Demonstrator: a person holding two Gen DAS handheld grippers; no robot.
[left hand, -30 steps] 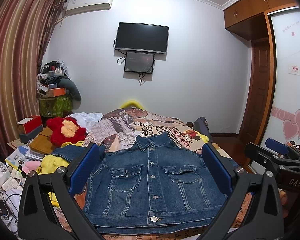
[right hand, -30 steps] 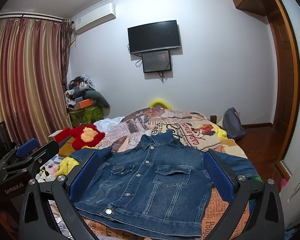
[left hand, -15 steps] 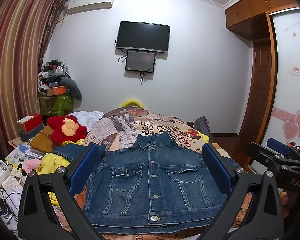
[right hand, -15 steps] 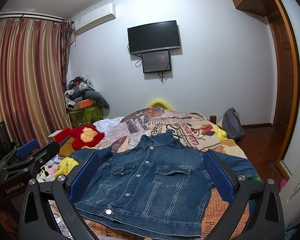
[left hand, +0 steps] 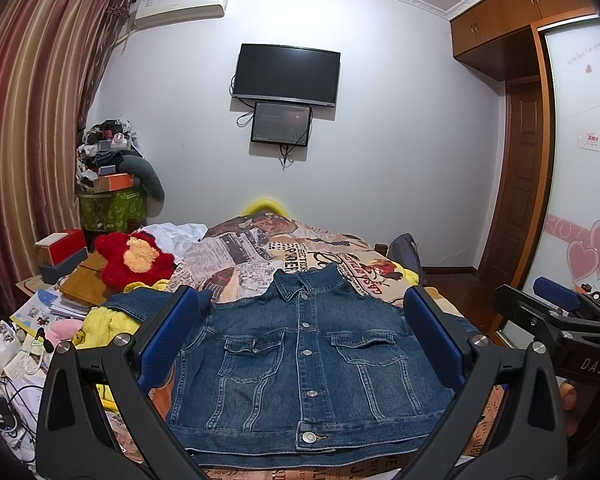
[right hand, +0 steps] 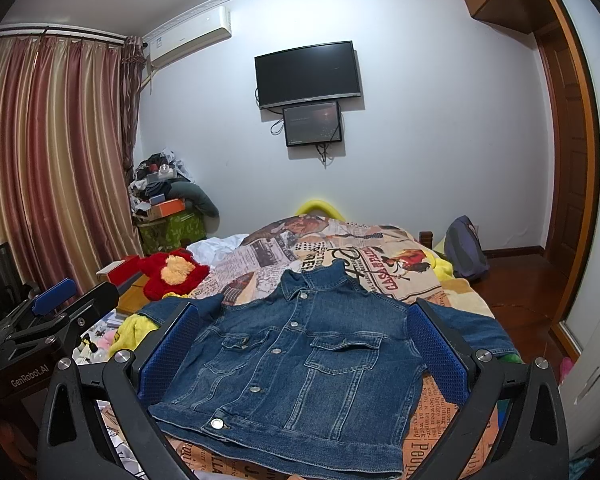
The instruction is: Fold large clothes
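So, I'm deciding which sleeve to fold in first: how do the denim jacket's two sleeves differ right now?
The left sleeve of the denim jacket runs out toward the bed's cluttered side and ends over a yellow cloth. The right sleeve lies on the printed bedspread toward the floor side. In the left wrist view the right sleeve is mostly hidden behind a finger. Both spread outward, unfolded; neither gripper touches them.

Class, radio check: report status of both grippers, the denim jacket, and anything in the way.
Left gripper jaws open, empty. Right gripper same. Denim jacket flat on bed, buttoned, unfolded. Red plush toy off to the left side, clear of jacket.
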